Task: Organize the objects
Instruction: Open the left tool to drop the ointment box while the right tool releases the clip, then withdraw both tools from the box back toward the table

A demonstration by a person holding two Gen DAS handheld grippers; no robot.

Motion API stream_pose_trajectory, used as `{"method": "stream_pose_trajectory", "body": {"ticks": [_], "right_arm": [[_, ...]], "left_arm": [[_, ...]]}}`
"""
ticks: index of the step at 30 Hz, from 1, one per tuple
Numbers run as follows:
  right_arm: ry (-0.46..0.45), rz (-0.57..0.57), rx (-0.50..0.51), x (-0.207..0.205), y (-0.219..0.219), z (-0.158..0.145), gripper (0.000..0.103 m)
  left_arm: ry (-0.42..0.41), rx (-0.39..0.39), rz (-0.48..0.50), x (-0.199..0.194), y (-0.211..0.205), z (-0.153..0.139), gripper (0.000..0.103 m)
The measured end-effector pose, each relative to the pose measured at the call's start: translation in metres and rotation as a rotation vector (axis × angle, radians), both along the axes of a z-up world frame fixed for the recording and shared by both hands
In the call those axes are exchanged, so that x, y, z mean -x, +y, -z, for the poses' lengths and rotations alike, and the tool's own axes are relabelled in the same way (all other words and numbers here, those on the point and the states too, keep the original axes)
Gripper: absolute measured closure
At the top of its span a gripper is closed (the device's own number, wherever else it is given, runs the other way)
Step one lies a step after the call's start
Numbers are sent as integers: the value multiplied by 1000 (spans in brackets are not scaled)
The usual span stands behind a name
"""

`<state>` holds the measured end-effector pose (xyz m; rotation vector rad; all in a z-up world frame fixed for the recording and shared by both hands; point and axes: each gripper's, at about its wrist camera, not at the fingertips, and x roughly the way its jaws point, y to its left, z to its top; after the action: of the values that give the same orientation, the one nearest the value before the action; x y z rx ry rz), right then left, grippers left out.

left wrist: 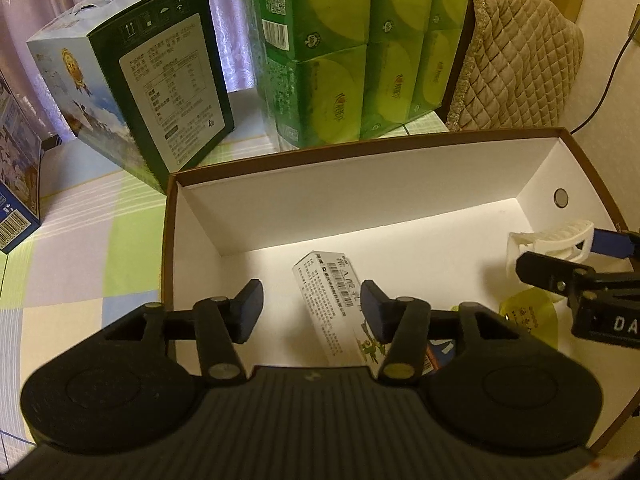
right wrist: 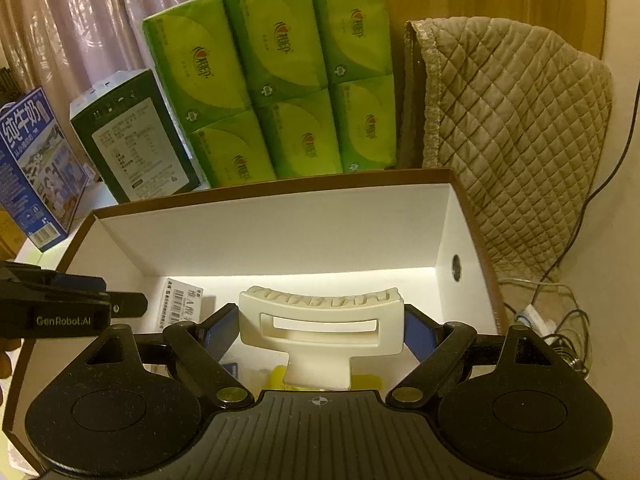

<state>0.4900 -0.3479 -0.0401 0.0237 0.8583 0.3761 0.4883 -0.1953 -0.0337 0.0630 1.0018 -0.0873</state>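
Note:
A brown-rimmed open box [left wrist: 360,200] with white walls lies on the table; in the right wrist view the same open box [right wrist: 260,232] fills the middle. On its floor rests a small white carton [left wrist: 332,304] with a barcode, the white carton [right wrist: 182,304] partly hidden in the right view. A yellow-green packet [left wrist: 532,316] lies at the box's right. My left gripper [left wrist: 312,312] hovers open above the carton, holding nothing. My right gripper [right wrist: 320,332] is shut on a white hair claw clip [right wrist: 320,324] over the box; that clip [left wrist: 548,244] shows at the right in the left wrist view.
Behind the box stand a dark green carton [left wrist: 160,96], stacked green tissue packs [left wrist: 360,48] and a quilted beige cover [left wrist: 516,68]. A blue milk carton [right wrist: 36,168] stands at the left. Cables [right wrist: 560,320] lie right of the box. A checked cloth [left wrist: 80,248] covers the table.

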Motion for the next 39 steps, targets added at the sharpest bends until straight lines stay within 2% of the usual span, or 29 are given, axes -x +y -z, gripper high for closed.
{"method": "stream_pose_trajectory", "body": {"ticks": [4,7,10,15,28,39], "right_arm": [[-2,4,-31,-4,3,0,21],[-15,16,-74,-6,1,-3,20],[-41,22,-97,-5,-1,-10,20],[-52,44,-105,-1,-10,-22,17],[0,95,-57,51,-46,-34,15],[4,119,-93,98,-57,-49,14]], "left_arm": [[-7,-1,5,3,0,-3,40],[-12,4,5,6,1,-5,36],[-23,13,2,11,2,-9,26],[-42,25,12,21,1,-17,19],[-73,66,32,63,-3,-44,6],[-83,84,33,112,-5,-60,6]]}}
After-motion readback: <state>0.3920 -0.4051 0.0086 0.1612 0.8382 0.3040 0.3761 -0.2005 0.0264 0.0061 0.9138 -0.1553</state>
